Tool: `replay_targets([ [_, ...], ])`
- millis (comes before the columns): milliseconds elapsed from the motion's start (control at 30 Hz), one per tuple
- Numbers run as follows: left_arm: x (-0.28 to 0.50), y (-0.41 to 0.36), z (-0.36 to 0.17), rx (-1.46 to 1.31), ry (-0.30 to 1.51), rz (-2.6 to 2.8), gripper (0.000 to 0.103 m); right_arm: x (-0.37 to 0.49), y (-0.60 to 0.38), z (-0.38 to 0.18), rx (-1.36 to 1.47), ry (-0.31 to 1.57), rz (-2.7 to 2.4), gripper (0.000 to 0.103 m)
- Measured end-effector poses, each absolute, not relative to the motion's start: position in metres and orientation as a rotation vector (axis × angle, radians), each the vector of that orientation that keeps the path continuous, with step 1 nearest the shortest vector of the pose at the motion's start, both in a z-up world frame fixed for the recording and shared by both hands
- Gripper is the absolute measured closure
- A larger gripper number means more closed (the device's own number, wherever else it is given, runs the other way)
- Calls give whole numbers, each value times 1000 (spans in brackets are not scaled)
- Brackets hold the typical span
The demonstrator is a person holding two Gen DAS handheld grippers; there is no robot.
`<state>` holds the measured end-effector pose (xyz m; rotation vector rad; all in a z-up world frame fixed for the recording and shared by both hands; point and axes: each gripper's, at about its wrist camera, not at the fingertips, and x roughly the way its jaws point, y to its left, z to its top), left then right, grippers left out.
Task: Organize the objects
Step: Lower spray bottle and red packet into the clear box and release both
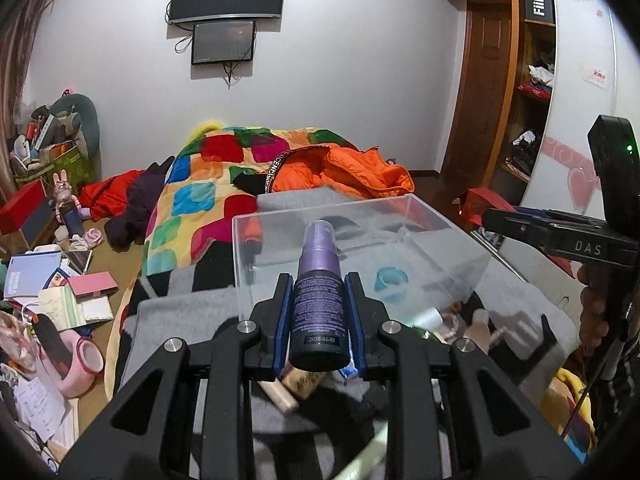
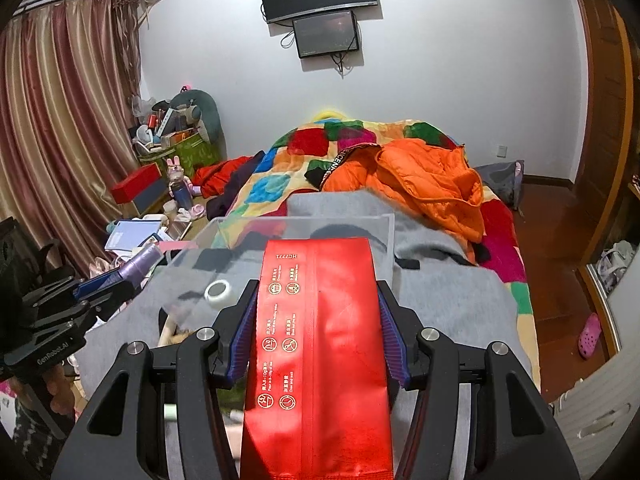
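While above the clear box [image 1: 360, 240] — left tongs [image 1: 319, 312] clamped around purple bottle [image 1: 319, 300], right tongs [image 2: 318, 332] around red pouch [image 2: 320, 340].

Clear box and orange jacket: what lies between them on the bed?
In the right wrist view, only grey blanket lies between the clear box and the orange jacket.

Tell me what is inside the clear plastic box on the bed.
Inside the clear box lies one small roll of tape, on the box's floor. The purple spray bottle and the red pouch cover part of the box's floor in each view.
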<state>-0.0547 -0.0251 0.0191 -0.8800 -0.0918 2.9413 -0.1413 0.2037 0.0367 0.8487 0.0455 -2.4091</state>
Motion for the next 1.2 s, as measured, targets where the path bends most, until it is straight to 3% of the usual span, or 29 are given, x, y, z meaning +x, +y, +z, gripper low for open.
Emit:
replay_targets([
  [667, -147, -13, -5, -1089, -127, 2768, 78, -208, 148, 8, 984, 161, -2362, 52],
  [1200, -183, 4, -37, -1244, -22, 2670, 78, -221, 119, -25, 1057, 374, -2322, 52],
])
